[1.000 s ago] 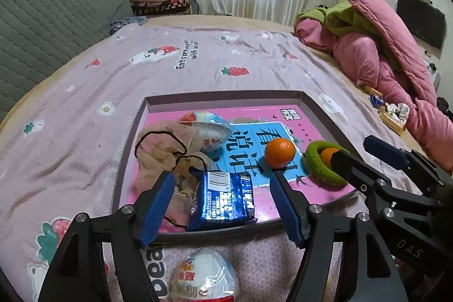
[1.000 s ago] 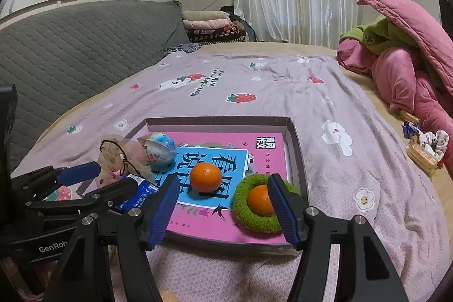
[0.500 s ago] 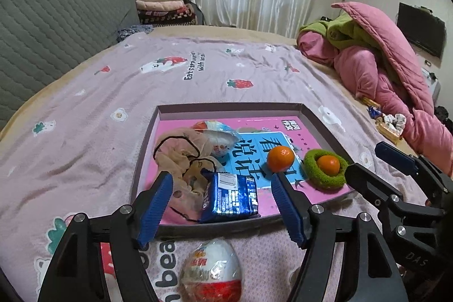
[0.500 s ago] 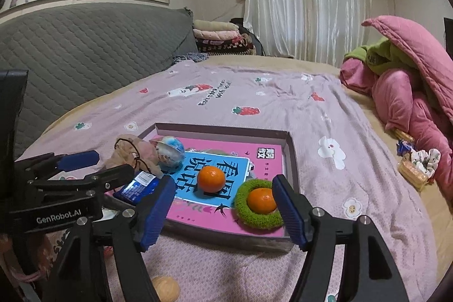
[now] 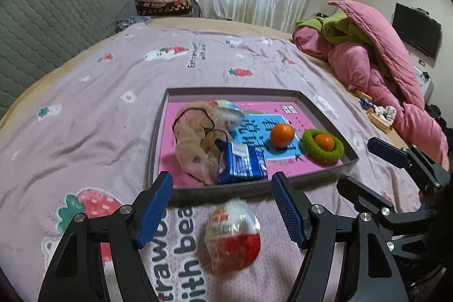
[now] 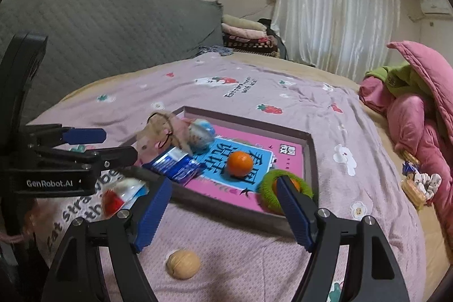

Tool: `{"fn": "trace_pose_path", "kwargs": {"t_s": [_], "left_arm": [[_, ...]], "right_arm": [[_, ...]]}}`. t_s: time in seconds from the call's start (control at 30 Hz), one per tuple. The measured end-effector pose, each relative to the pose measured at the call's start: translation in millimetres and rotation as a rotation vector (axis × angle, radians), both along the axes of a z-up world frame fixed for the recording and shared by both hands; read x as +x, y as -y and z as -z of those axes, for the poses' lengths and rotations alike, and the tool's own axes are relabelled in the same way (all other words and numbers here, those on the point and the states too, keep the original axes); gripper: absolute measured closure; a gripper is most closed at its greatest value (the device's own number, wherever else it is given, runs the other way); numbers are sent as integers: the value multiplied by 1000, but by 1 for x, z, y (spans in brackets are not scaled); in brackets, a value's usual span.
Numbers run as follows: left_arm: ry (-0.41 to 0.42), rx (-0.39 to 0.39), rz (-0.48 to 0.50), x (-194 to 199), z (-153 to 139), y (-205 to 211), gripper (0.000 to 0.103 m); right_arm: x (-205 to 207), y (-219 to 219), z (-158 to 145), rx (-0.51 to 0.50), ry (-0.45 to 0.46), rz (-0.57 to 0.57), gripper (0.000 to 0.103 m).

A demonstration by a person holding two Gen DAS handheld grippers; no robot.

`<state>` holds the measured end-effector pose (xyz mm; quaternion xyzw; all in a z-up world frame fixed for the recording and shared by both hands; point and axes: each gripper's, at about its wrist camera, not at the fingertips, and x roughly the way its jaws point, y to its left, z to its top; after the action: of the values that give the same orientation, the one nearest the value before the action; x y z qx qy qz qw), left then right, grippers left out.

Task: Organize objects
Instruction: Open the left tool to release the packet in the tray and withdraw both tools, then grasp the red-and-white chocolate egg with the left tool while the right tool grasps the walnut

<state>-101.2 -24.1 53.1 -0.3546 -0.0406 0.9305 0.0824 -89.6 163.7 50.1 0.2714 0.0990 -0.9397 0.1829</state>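
A shallow grey tray (image 5: 325, 115) lies on the bed, lined with a pink book. It holds a beige pouch (image 5: 195, 137), a blue snack packet (image 5: 242, 162), a wrapped ball (image 6: 201, 132), a loose orange (image 5: 282, 135) and an orange in a green ring (image 5: 322, 145). A red-and-white wrapped egg (image 5: 232, 237) lies on the blanket in front of the tray, between the jaws of my open left gripper (image 5: 222, 208). A walnut (image 6: 183, 264) lies on the blanket below my open, empty right gripper (image 6: 223, 212).
The pink strawberry-print blanket (image 5: 113, 92) covers the bed. A pink and green quilt (image 5: 376, 58) is piled at the right. A grey padded headboard (image 6: 99, 30) stands at the left. Small items (image 6: 419, 183) lie by the bed's right edge.
Both grippers have drawn back from the tray toward the bed's near edge. The wrapped egg has come fully into the left view and the walnut into the right view.
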Motion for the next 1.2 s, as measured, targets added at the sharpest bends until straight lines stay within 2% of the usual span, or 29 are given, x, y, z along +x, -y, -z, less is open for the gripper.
{"fn": "trace_pose_path", "kwargs": {"t_s": [0.27, 0.6, 1.2], "left_arm": [[43, -3, 29, 11, 12, -1, 29], [114, -13, 68, 13, 32, -14, 29], [167, -47, 48, 6, 56, -19, 29]], "right_arm": [[6, 3, 11, 22, 50, -23, 27], [6, -4, 37, -10, 193, -52, 27], [9, 8, 62, 63, 255, -79, 29]]}}
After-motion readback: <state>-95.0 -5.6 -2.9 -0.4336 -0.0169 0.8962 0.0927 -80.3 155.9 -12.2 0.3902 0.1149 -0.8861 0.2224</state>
